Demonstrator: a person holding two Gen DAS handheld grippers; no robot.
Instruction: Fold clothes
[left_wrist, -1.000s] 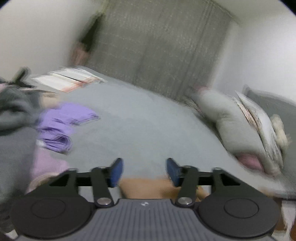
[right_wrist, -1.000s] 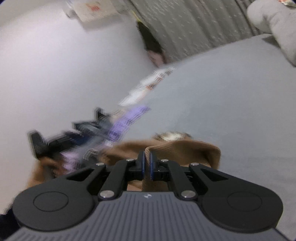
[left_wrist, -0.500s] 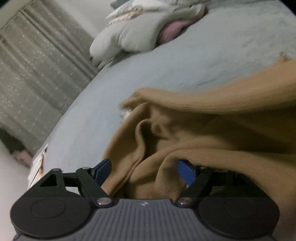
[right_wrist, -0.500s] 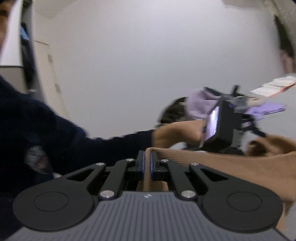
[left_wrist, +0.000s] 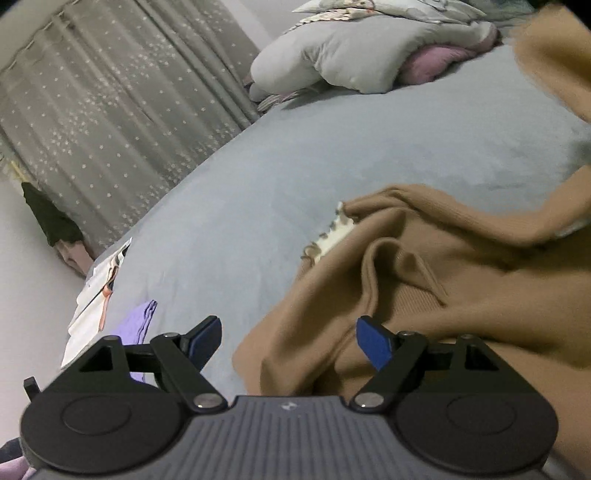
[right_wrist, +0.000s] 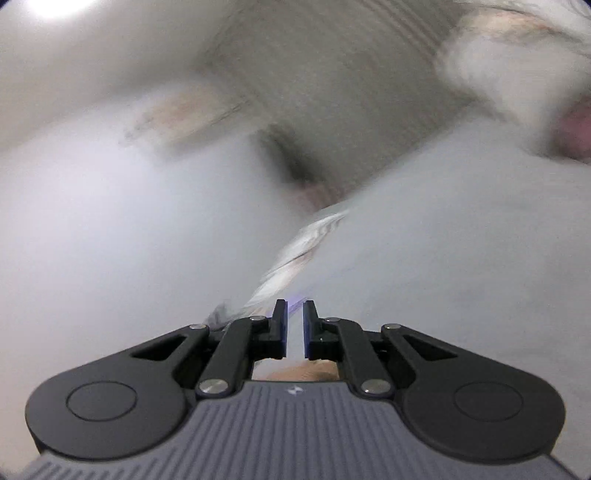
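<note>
Brown sweater sits bunched on the grey bed, rumpled, ridges and loose folds all over, a pale lining patch showing at its far edge. One part of it lifts off toward the upper right of the left wrist view and runs out of frame; we can't see what holds it up.

Our left gripper hangs low over the sweater's near edge, jaws wide, nothing between them. The right finger is over the cloth, the left finger over bare bed. No contact we can confirm.

Our right gripper: jaws narrow, a slim gap, nothing visibly pinched. That view is heavy motion blur, so the surroundings are unreadable. A bit of tan shows under the gripper body, likely the sweater, not certain.

Step, our read: the sweater isn't flat or folded, so we're somewhere in the spread-out or regrasp phase for this piece. Can't pin it tighter.

Next move needs: a clean edge or corner to pinch, a single layer rather than a bunched ridge, and both grippers on opposite edges so the cloth can be pulled flat.

Around it: purple clothes and white papers at the bed's left edge, pillows at the head, curtain behind.
</note>
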